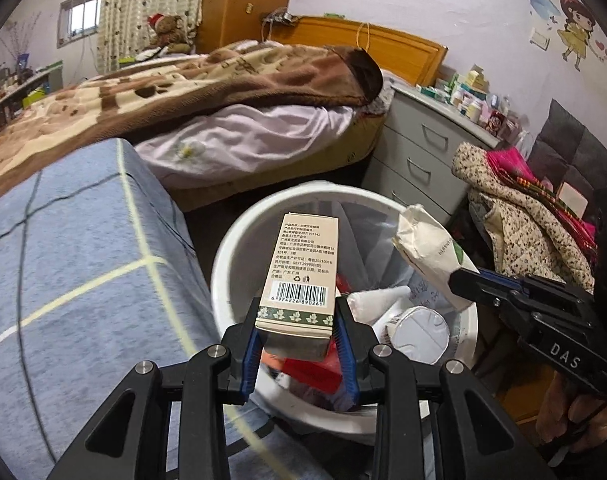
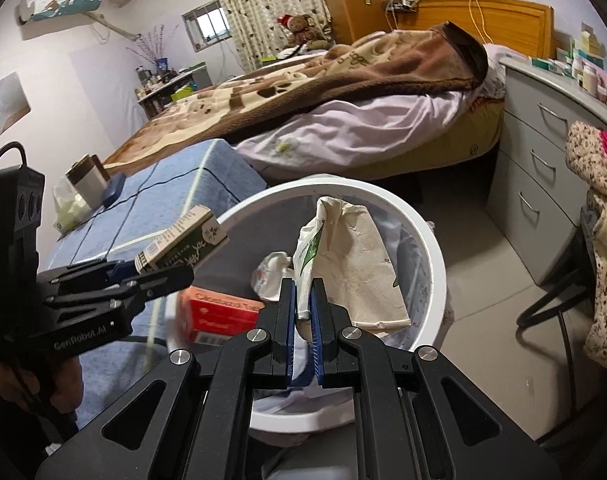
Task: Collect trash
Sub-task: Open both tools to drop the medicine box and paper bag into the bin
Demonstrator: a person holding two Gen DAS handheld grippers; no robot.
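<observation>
My left gripper [image 1: 297, 330] is shut on a beige carton with a barcode [image 1: 301, 270] and holds it above the white trash bin [image 1: 231, 248]. It also shows in the right wrist view [image 2: 181, 242]. My right gripper [image 2: 302, 300] is shut on a crumpled cream paper bag [image 2: 351, 264], held over the same bin [image 2: 431, 248]. That bag also shows in the left wrist view [image 1: 431, 250]. Inside the bin lie a red box [image 2: 219, 312], crumpled paper [image 2: 269, 276] and a white lidded cup [image 1: 419, 334].
A blue-grey checked cover [image 1: 83, 264] lies left of the bin, with a steel cup [image 2: 87, 184] and dark case [image 2: 113, 194] on it. A bed [image 1: 231, 120] stands behind. A grey drawer unit [image 1: 423, 152] and a clothes-draped chair [image 1: 523, 216] are at right.
</observation>
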